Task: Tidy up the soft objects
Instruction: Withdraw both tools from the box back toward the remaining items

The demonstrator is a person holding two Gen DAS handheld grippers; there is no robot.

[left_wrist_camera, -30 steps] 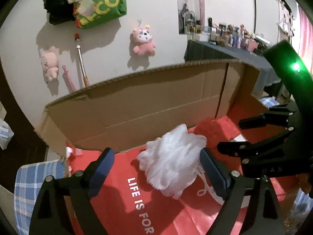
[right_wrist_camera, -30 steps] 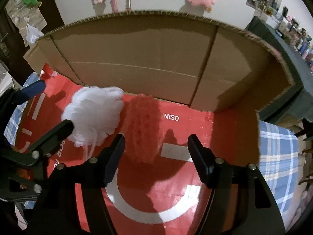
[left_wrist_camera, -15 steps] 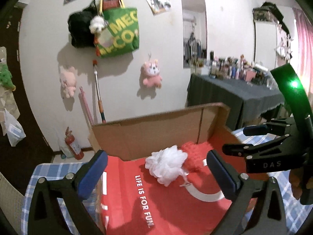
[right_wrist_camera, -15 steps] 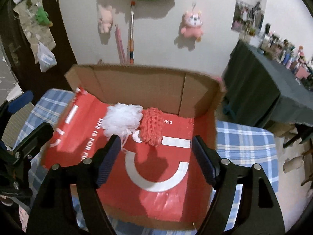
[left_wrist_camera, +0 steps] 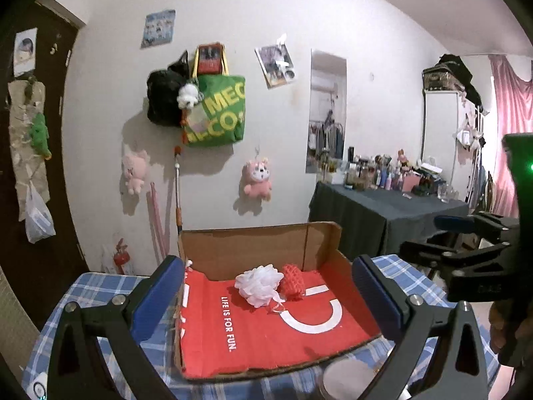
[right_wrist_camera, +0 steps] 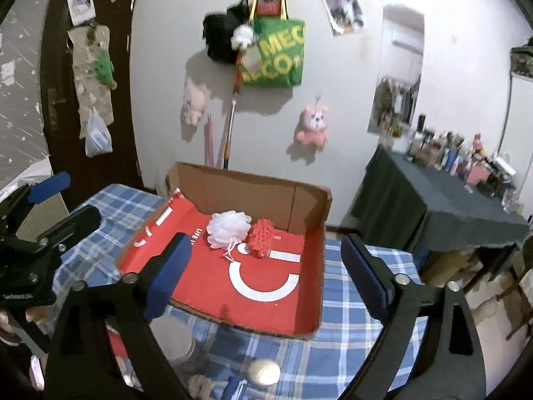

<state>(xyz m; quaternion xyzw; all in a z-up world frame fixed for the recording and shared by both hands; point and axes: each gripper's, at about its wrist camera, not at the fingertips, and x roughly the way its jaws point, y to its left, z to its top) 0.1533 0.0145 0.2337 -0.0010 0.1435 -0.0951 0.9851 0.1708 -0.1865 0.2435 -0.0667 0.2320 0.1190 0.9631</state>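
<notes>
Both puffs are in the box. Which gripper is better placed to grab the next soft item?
Right, probably. The right gripper is open and its view shows a pale round item just below on the plaid cloth.

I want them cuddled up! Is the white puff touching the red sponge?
Touching. In the left wrist view the white puff presses against the red sponge with no gap; the right wrist view agrees.

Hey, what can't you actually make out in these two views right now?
- Things on the checked cloth nearest the camera: right view, cut by the bottom edge and hidden behind the right tool.
- Grey round object: left view, cut by the bottom edge.
- Bottles on the dark table: right view, blurred and too small.
- Posters: left view, too small to read.
</notes>
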